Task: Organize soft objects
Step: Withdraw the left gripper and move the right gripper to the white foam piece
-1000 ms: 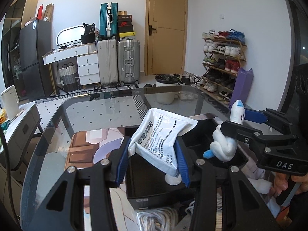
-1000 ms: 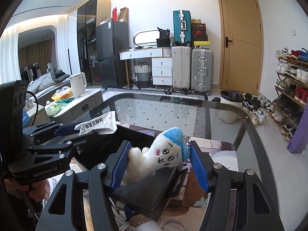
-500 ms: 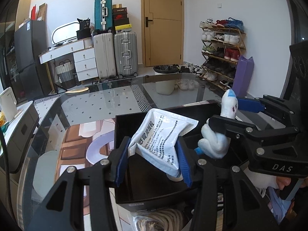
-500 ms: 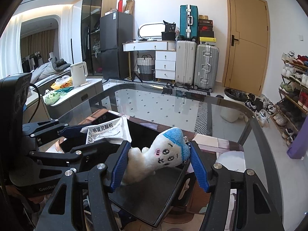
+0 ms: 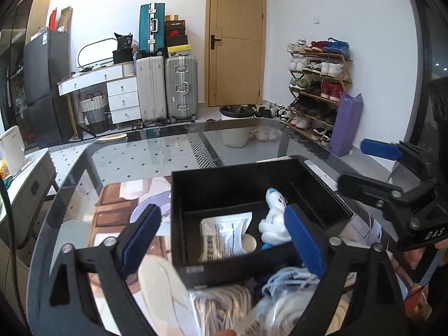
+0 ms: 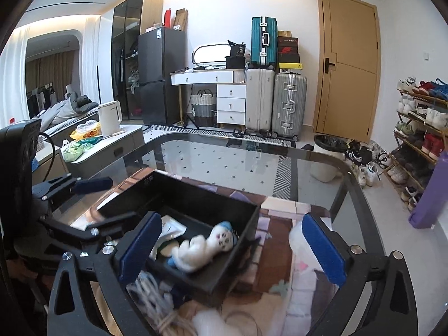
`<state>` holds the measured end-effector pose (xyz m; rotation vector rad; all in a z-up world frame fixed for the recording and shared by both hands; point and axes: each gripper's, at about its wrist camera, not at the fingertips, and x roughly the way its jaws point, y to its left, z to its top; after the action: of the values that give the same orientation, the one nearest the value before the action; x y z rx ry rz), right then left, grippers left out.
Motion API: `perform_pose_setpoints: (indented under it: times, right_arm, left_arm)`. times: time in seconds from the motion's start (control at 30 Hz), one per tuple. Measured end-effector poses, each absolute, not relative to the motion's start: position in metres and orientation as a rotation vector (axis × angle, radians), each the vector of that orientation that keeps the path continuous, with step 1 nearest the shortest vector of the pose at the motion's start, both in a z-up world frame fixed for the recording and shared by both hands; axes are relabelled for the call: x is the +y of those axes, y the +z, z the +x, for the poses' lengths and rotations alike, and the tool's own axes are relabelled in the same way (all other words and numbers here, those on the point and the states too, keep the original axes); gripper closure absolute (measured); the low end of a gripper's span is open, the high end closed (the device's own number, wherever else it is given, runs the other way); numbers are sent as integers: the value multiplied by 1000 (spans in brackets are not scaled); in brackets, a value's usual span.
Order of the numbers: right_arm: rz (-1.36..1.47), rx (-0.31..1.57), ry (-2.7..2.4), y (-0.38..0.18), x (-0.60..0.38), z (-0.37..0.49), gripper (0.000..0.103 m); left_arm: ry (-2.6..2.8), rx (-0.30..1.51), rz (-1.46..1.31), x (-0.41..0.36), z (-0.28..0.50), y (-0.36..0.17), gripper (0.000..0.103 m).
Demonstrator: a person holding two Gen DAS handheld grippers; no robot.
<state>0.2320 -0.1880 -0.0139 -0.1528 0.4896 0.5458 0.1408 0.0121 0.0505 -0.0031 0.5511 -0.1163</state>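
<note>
A black box (image 5: 252, 179) (image 6: 207, 196) stands on the glass table. Inside it lie a white printed pouch (image 5: 224, 232) (image 6: 172, 228) and, to its right, a white plush toy with a blue cap (image 5: 273, 218) (image 6: 204, 247). My left gripper (image 5: 224, 240) hovers over the box's near side, its jaws opening wide and nothing between its blue pads. My right gripper (image 6: 232, 247) is also opening, empty, above the plush. Each gripper shows in the other's view: the right gripper (image 5: 372, 168) and the left gripper (image 6: 92, 205).
Coiled white cords (image 5: 224, 302) (image 6: 156, 294) lie in front of the box's near wall. A small white round thing (image 5: 249, 243) sits in the box beside the pouch. A patterned mat (image 6: 282, 240) lies under the box. The glass table's rounded edge (image 6: 361, 184) runs along the right.
Both grippers opened. The pouch left the left jaws and the plush left the right jaws; both now lie in the black box. Both grippers drew back slightly.
</note>
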Motion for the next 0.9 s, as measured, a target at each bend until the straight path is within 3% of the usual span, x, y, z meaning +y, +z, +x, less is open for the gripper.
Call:
perform_pose_setpoints:
  times: [0.03,0.43,0.9]
  right_arm:
    - [-154,495,538,-14,-192,227,1]
    - [-65,577,512,-39,-241,173,1]
    - [-25,676,501,-65,-248,179,1]
  left_arm:
    - [-112,551,-9,13,135,51,0]
    - [-96,530,-54,20,85,56,0]
    - [-69,578,-21,13,68,29,0]
